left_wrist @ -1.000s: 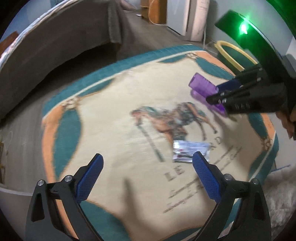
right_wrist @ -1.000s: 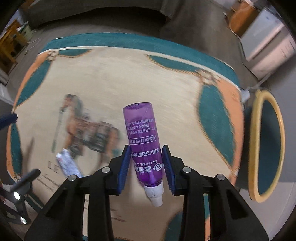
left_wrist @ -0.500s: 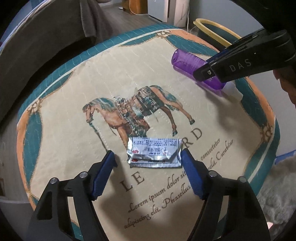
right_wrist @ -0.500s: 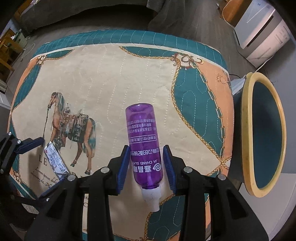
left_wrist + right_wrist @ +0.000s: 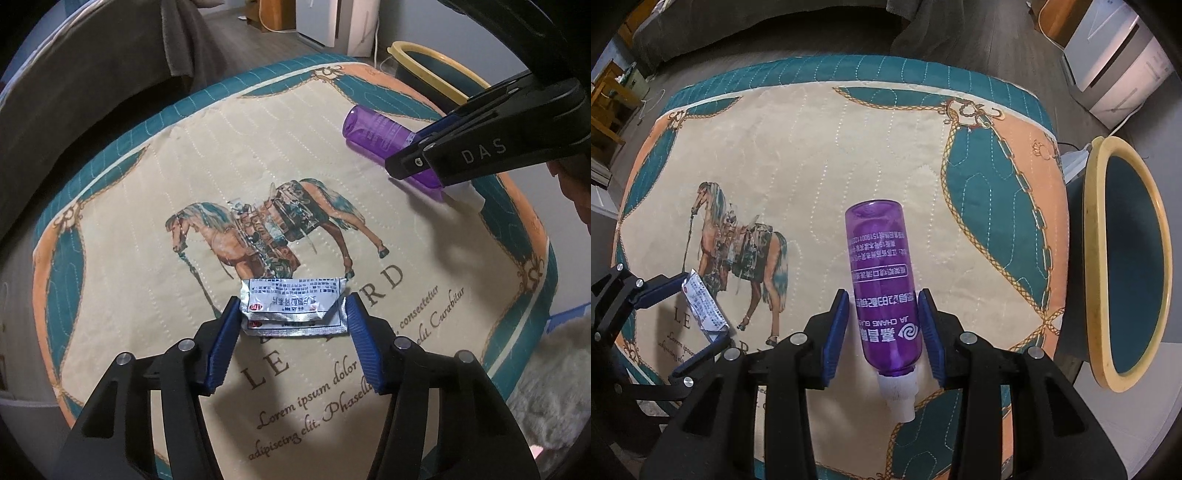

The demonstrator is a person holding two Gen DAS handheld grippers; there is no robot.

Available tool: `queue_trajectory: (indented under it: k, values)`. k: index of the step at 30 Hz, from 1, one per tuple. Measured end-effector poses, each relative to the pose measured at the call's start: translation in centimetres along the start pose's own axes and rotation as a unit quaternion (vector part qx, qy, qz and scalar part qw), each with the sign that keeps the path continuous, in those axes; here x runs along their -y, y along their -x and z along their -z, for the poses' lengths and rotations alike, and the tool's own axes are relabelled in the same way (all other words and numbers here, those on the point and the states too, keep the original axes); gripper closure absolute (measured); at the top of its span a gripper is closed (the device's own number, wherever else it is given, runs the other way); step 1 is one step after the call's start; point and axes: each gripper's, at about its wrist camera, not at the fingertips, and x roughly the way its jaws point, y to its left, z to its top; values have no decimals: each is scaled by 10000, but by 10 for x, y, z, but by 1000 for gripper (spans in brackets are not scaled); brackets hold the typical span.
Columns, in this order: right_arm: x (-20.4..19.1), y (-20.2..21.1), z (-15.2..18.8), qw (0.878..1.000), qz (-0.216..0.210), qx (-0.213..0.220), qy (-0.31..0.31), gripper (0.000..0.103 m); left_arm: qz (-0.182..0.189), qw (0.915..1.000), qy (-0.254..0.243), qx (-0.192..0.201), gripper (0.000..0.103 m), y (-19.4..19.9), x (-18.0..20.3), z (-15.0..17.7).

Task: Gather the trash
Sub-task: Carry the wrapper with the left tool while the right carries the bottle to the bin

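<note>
- Nothing is binned yet: the foil packet (image 5: 293,308) and the purple bottle (image 5: 884,295) both lie on the horse-print mat (image 5: 147,184), with the yellow-rimmed bin (image 5: 1126,266) beside it.
- The left gripper (image 5: 291,325) is closing, its pads just meeting the packet's ends.
- The right gripper (image 5: 882,332) straddles the bottle's lower body, its pads slightly apart from it and not clamped.

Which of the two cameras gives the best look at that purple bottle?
The right wrist view. There the purple bottle lies full length on the mat, label and white cap clear, between the right gripper pads. In the left wrist view it is far off, and that gripper hides its lower half.
</note>
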Motion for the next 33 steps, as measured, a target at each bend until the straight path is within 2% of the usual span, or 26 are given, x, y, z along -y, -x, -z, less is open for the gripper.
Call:
queue_trajectory:
  k: [1, 8, 14, 17, 20, 24, 28, 33]
  values:
    - [-1, 1, 1, 10000, 30, 25, 31, 70, -5, 10000, 4, -7, 44, 1, 0, 0]
    - [4, 28, 2, 9993, -76, 350, -131, 71, 0, 9995, 182, 242, 44, 15, -2, -11]
    - [23, 78, 16, 9959, -170, 816, -353, 71, -90, 9988, 125, 458, 44, 27, 7, -28]
    - [38, 118, 20, 9911, -127, 1254, -433, 71, -147, 9983, 2, 566, 44, 31, 18, -38]
    - [62, 160, 26, 9807, -238, 1810, -703, 71, -86, 9978, -52, 662, 44, 34, 27, -47]
    - [89, 188, 29, 9718, -162, 2178, -893, 71, -10, 9969, -148, 768, 44, 37, 43, -61]
    - [133, 190, 33, 9675, 56, 2220, -1212, 71, 8, 9950, -356, 928, 44, 42, 65, -78]
    - [193, 172, 39, 9616, 206, 2069, -1791, 71, 281, 9917, -561, 1119, 44, 46, 102, -111]
